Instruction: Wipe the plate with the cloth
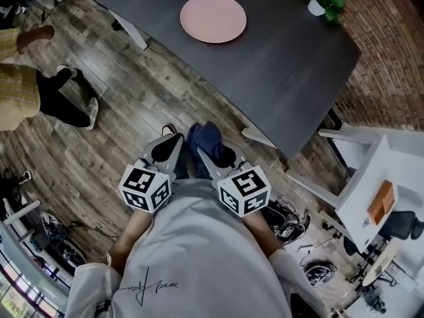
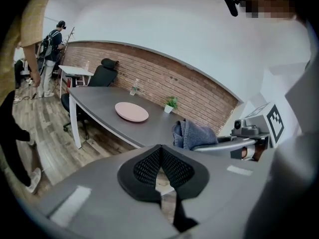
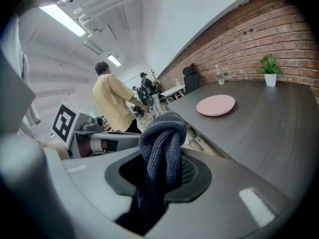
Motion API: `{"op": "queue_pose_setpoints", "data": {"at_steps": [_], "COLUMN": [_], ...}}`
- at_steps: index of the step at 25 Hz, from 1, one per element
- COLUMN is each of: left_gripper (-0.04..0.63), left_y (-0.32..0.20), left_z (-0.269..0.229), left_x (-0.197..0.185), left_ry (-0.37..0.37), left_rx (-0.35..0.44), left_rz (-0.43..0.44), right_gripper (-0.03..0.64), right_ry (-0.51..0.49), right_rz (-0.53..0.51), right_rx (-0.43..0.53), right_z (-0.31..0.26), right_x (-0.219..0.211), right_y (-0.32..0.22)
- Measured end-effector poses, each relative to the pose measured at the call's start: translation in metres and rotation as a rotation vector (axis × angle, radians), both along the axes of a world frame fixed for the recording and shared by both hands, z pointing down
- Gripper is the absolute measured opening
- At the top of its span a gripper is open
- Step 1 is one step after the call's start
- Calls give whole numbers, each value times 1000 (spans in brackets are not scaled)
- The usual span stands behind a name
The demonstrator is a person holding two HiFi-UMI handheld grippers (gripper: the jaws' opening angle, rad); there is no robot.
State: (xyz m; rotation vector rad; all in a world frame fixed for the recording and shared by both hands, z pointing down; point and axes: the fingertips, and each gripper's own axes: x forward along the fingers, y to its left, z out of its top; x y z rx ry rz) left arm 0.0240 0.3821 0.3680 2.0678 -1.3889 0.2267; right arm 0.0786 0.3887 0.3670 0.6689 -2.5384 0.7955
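While the right claw grips a bunched dark-blue knitted cloth, the left claw stays out of it beside it, closed and empty; a round pink plate lies well ahead.

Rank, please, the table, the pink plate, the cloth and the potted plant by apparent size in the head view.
1. table
2. pink plate
3. cloth and potted plant: about alike, and the cloth is nearer the camera, so unranked.

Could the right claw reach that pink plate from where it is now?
Probably not yet: the right claw, gripping the cloth, is short of the table, the plate well across it. Nothing blocks the way.
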Motion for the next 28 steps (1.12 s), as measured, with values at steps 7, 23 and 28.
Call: {"op": "queue_pose_setpoints", "data": {"at_steps": [7,23,28], "left_gripper": [3,3,5], "left_y": [-48,-93,-107], "left_z": [-7,-3,4], "left_x": [-49,-130,-137], "left_ry": [-11,12,47], "left_rx": [8,14,-20], "left_rz": [50,184,189], "right_gripper": [101,103,103], "right_ry": [9,9,27], "right_rz": [80,207,208], "right_rx": [20,36,15], "right_z": [-8,-12,-3], "right_x": [-39,-121,-127], "right_y": [-43,-87,-95]}}
